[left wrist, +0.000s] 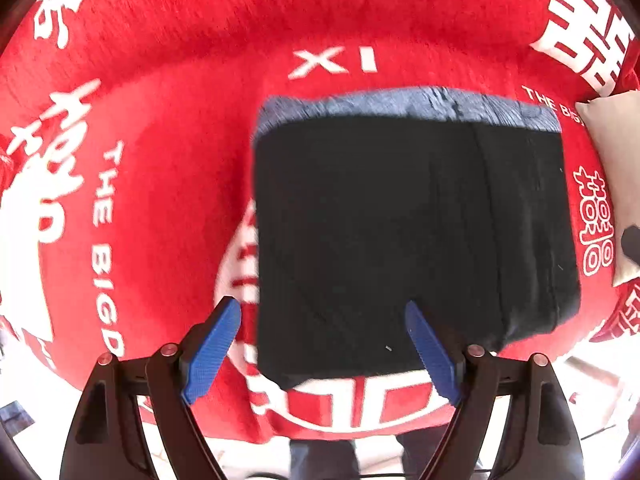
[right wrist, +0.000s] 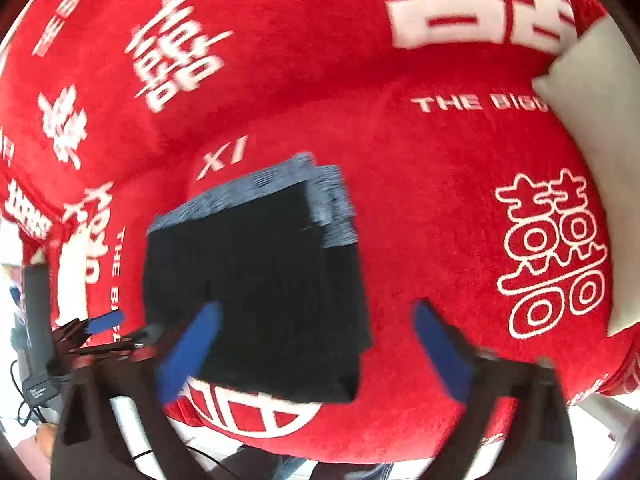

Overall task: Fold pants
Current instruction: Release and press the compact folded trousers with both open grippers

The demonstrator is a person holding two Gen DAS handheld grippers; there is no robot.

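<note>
The pants (left wrist: 400, 220) lie folded into a black, roughly square bundle on a red cover (left wrist: 180, 140) with white lettering. A grey-blue band runs along the bundle's far edge. My left gripper (left wrist: 320, 310) hangs over the bundle's near left corner, open, one blue pad off the cloth's edge and nothing gripped. In the right wrist view the pants (right wrist: 256, 272) sit left of centre. My right gripper (right wrist: 318, 308) stands open above their near right corner, holding nothing. The left gripper (right wrist: 108, 320) shows there at the far left.
A beige cushion (left wrist: 616, 160) (right wrist: 592, 120) rests on the red cover (right wrist: 440, 200) at the right. The cover's front edge curves along the bottom, with pale floor below. A dark device with cables (right wrist: 32, 392) sits at the lower left. A person's legs (left wrist: 320, 456) show at the bottom.
</note>
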